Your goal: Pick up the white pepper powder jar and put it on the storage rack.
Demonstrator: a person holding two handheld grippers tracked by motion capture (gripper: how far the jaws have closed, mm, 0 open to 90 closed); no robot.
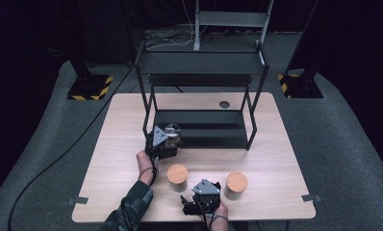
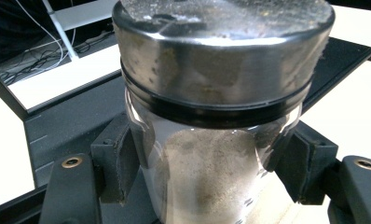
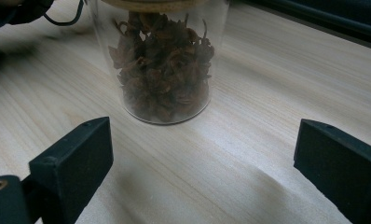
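A glass jar with a metal lid (image 2: 221, 60) holds grey-brown powder. My left gripper (image 2: 210, 164) is shut on its glass body, one pad (image 2: 120, 158) on each side. In the high view this jar (image 1: 173, 133) and left gripper (image 1: 166, 140) are at the front left corner of the black rack's lower shelf (image 1: 209, 126). Two wooden-lidded jars (image 1: 177, 176) (image 1: 236, 185) stand on the table. My right gripper (image 1: 205, 189) sits between them near the front edge. In the right gripper view it (image 3: 211, 154) is open, with a jar of dark dried pieces (image 3: 167, 65) just ahead, untouched.
The black two-shelf rack (image 1: 201, 62) stands at the back middle of the wooden table (image 1: 276, 159). A round cable hole (image 1: 224, 104) lies behind the lower shelf. Bare tabletop stretches to the left and right of the rack. The person's sleeve (image 1: 132, 207) comes in at the front.
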